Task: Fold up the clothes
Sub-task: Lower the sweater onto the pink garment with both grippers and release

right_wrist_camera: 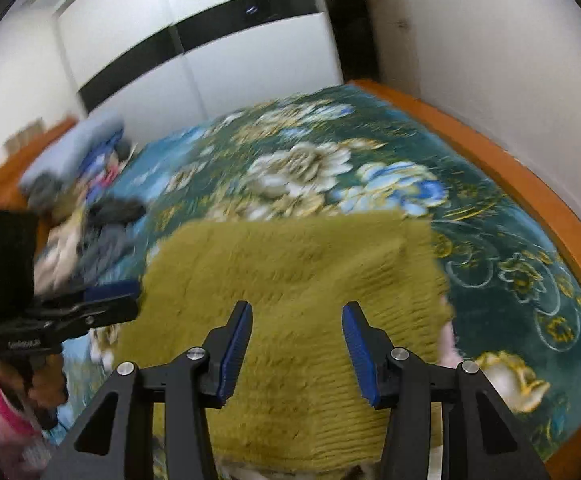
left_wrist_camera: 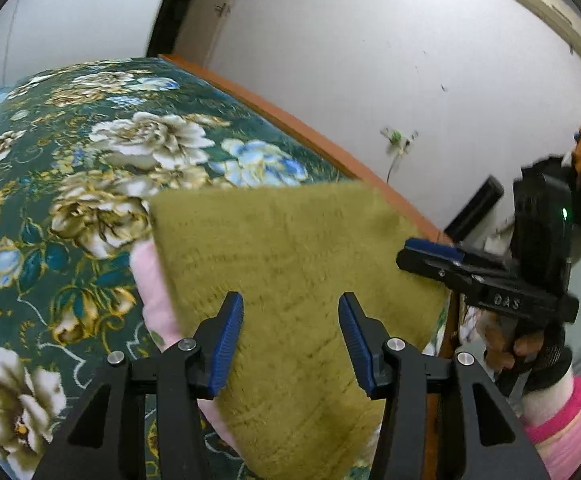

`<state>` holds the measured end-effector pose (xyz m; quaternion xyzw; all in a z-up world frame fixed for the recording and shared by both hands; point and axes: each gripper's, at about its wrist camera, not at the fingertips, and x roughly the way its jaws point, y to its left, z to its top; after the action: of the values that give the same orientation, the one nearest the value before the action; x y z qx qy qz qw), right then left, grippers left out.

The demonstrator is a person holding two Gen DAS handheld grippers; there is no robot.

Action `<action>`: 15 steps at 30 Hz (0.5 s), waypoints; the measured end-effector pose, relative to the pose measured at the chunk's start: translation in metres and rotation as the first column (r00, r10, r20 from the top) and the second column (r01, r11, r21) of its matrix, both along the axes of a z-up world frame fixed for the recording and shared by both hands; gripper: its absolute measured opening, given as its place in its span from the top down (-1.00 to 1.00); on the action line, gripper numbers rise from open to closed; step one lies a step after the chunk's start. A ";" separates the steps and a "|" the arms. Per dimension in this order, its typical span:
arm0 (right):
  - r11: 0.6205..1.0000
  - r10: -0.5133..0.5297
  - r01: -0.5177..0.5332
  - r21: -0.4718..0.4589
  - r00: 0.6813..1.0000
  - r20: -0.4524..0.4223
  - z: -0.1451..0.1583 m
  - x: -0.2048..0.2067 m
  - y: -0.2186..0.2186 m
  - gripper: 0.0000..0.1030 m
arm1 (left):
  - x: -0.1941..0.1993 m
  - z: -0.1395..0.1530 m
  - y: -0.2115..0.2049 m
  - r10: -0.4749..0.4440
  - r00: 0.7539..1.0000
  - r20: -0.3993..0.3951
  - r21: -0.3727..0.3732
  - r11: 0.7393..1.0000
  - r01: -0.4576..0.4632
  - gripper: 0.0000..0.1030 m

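Observation:
An olive-green knitted garment (left_wrist_camera: 290, 264) (right_wrist_camera: 290, 280) lies folded flat on the bed, over a pink garment (left_wrist_camera: 152, 288) whose edge pokes out on its left. My left gripper (left_wrist_camera: 290, 340) hovers above the near part of the olive garment, jaws open, nothing between the pads. My right gripper (right_wrist_camera: 296, 348) hangs over the same garment, also open and holding nothing. Each view shows the other gripper from the side: the right gripper (left_wrist_camera: 426, 254) at the garment's right edge, the left gripper (right_wrist_camera: 110, 300) at its left edge.
The bed carries a dark green floral blanket (left_wrist_camera: 90, 160) (right_wrist_camera: 370, 168) inside an orange wooden frame (left_wrist_camera: 290, 124) (right_wrist_camera: 510, 176). A heap of mixed clothes (right_wrist_camera: 78, 208) lies at the far left. A white wardrobe (right_wrist_camera: 190, 40) stands behind the bed. A pink sleeve (left_wrist_camera: 562, 420) shows.

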<state>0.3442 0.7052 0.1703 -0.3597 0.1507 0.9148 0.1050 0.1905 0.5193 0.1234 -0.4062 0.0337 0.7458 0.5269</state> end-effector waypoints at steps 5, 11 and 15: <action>0.995 -0.081 0.080 -0.064 0.997 -0.009 -0.025 0.007 0.023 0.02 | 0.013 -0.020 0.006 -0.006 1.000 -0.024 -0.053 0.999 0.005 0.02; 0.990 -0.116 0.113 -0.089 0.993 -0.025 -0.038 0.001 0.033 0.05 | 0.000 -0.035 0.017 0.017 1.000 0.015 -0.072 0.997 -0.015 0.02; 0.985 -0.147 0.145 -0.093 0.989 -0.018 -0.043 -0.004 0.032 0.05 | 0.001 -0.034 0.011 0.030 0.999 0.029 -0.066 0.997 -0.028 0.02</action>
<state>0.3400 0.7369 0.1270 -0.3405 0.2196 0.9013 0.1534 0.1915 0.5304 0.0892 -0.4350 0.0445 0.7457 0.5028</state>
